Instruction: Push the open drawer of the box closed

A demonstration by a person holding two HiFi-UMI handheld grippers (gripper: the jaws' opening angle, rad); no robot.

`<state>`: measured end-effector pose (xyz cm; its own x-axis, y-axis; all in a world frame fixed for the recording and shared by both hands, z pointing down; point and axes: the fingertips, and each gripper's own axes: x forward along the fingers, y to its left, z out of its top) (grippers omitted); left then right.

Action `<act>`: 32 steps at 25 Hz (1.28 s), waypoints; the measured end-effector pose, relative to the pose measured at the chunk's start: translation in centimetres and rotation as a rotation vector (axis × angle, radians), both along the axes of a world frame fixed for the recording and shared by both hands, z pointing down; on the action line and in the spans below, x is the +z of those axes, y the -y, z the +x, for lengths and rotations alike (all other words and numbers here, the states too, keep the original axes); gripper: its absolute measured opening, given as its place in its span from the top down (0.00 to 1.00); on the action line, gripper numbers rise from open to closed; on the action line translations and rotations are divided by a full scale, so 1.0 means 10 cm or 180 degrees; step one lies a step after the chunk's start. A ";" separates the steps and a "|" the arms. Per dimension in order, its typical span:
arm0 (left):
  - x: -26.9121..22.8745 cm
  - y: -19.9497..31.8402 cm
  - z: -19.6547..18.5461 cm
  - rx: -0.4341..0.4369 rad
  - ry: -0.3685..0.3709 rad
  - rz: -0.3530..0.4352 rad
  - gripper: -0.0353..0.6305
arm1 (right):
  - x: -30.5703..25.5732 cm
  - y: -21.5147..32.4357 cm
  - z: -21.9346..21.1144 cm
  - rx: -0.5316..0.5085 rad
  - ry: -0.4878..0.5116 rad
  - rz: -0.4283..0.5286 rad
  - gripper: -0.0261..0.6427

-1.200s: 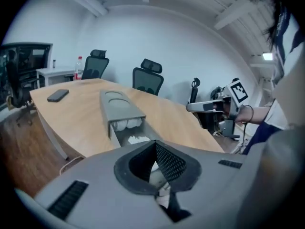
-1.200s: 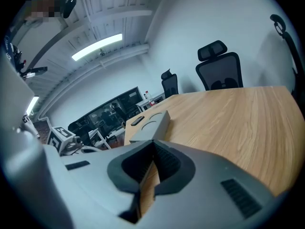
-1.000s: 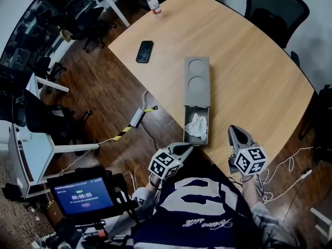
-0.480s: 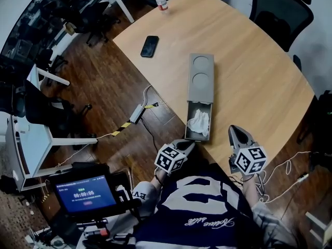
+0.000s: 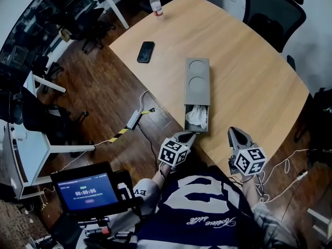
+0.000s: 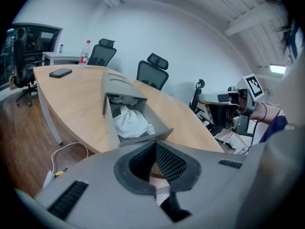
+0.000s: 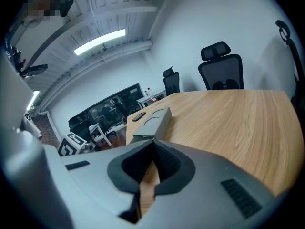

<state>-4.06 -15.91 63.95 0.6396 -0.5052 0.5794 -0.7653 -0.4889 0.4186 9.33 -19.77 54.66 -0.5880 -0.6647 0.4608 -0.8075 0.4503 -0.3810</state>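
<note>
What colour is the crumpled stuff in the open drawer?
The crumpled wad is white; clearest in the left gripper view.

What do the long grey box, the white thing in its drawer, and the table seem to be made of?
Long grey box: matte, even grey, probably plastic or painted board. White crumpled thing inside: soft folds, likely cloth or tissue. Light-brown table: visible wood grain, perhaps laminate.

The box (image 5: 197, 79) in mid-frame is plain grey, and so is its drawer (image 5: 208, 119), which holds a crumpled white cloth (image 5: 196, 116). The surface (image 5: 249, 71) is pale, finely grained wood. The floor (image 5: 98, 92) at left is dark brown planks, crossed by a yellow-and-black striped cable strip (image 5: 123, 131). Toward the top lie a black phone (image 5: 145, 51) and a red-capped, red-labelled bottle (image 5: 155, 2). The grey left tool (image 5: 188, 135) and right tool (image 5: 235, 131) each carry a cube of black-and-white square markers.
</note>
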 end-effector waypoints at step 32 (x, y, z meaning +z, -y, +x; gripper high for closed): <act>0.01 1.14 -0.17 -0.0146 -0.0163 0.0073 0.95 | 0.03 0.13 -0.28 0.0304 -0.0131 -0.0023 0.98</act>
